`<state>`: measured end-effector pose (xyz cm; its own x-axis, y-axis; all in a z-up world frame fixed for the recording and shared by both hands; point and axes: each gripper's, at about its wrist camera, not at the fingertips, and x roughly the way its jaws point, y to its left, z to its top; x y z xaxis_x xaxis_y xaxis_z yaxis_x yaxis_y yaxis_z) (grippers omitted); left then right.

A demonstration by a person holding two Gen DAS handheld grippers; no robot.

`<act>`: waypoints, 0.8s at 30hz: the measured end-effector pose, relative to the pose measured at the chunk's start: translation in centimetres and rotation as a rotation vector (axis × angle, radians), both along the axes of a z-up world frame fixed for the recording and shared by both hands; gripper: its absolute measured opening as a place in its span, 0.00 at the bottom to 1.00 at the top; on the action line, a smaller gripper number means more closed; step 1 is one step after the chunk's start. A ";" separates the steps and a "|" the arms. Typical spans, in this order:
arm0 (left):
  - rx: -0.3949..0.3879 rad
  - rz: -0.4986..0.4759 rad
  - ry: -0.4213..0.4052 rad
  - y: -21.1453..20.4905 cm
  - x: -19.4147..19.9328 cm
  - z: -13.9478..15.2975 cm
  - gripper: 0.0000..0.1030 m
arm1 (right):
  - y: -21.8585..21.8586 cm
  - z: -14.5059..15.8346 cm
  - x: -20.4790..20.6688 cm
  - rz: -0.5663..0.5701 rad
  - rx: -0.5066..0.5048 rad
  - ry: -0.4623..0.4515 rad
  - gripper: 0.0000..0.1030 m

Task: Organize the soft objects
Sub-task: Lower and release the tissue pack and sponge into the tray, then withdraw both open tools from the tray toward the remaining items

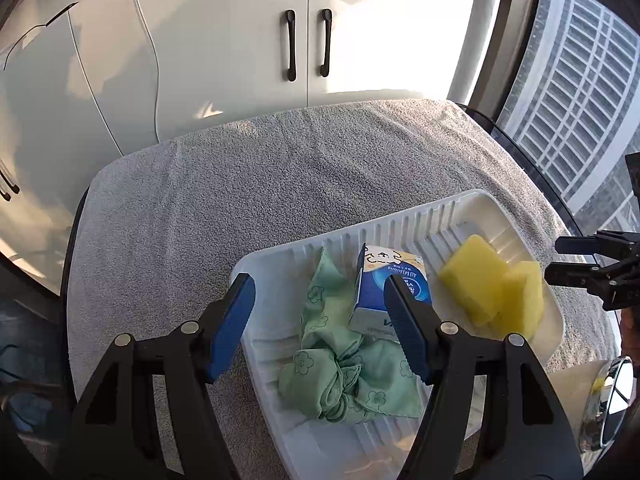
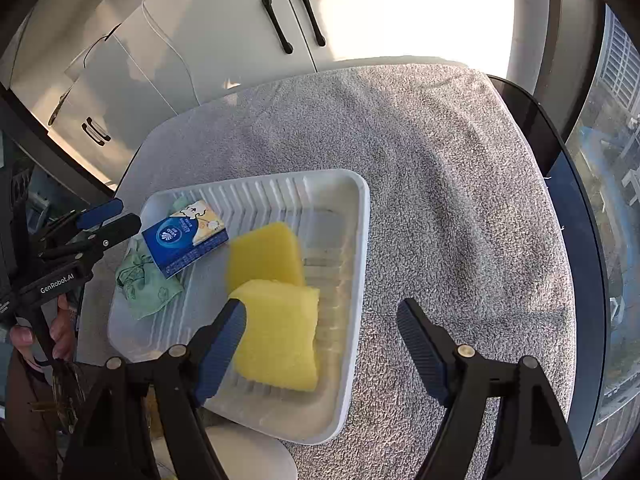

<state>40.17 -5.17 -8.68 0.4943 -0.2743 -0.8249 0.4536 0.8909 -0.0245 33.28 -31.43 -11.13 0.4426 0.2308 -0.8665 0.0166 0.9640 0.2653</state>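
Note:
A white ribbed tray (image 1: 400, 222) (image 2: 362, 240) lies on the grey towel. In it are a crumpled green cloth (image 1: 340, 376) (image 2: 148, 284), a blue tissue pack (image 1: 374, 292) (image 2: 180, 240) leaning on the cloth, and two overlapping yellow sponges (image 1: 476, 280) (image 2: 280, 336). My left gripper (image 1: 318, 284) (image 2: 124, 213) hangs open above the cloth and pack, touching neither. My right gripper (image 2: 320, 304) (image 1: 556, 259) is open over the tray's right edge. Its left finger is close beside the near sponge, and nothing is gripped.
The grey towel (image 1: 280, 184) (image 2: 440, 200) covers a dark-edged table. White cabinet doors (image 1: 304, 40) stand behind it and a window (image 1: 580, 100) is at the right. A shiny metal object (image 1: 608, 400) sits near the tray's near corner. A person's hand (image 2: 60, 320) holds the left gripper.

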 end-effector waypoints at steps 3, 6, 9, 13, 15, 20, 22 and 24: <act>0.010 0.054 -0.034 1.4 -0.4 0.5 0.64 | -1.3 -1.0 -0.5 -0.054 0.014 0.006 0.78; 0.012 0.115 -0.061 3.4 -0.9 0.8 0.64 | -2.8 -1.4 -1.3 -0.096 0.031 0.014 0.78; -0.004 0.161 -0.066 5.4 -1.4 0.9 0.64 | -4.2 -1.7 -2.5 -0.131 0.042 0.016 0.78; -0.033 0.218 -0.043 7.9 -2.1 0.5 0.64 | -5.4 -1.9 -4.1 -0.163 0.041 0.018 0.78; -0.055 0.238 -0.058 9.2 -2.9 0.1 0.64 | -5.9 -1.9 -5.3 -0.169 0.016 0.013 0.78; -0.063 0.282 -0.071 11.5 -5.3 -1.1 0.64 | -7.0 -2.1 -8.0 -0.182 -0.003 0.003 0.78; -0.059 0.283 -0.079 12.2 -6.4 -1.4 0.64 | -7.4 -2.2 -9.2 -0.188 0.003 -0.006 0.78; -0.051 0.288 -0.096 12.8 -7.7 -1.6 0.64 | -7.6 -2.2 -10.4 -0.190 -0.005 -0.016 0.78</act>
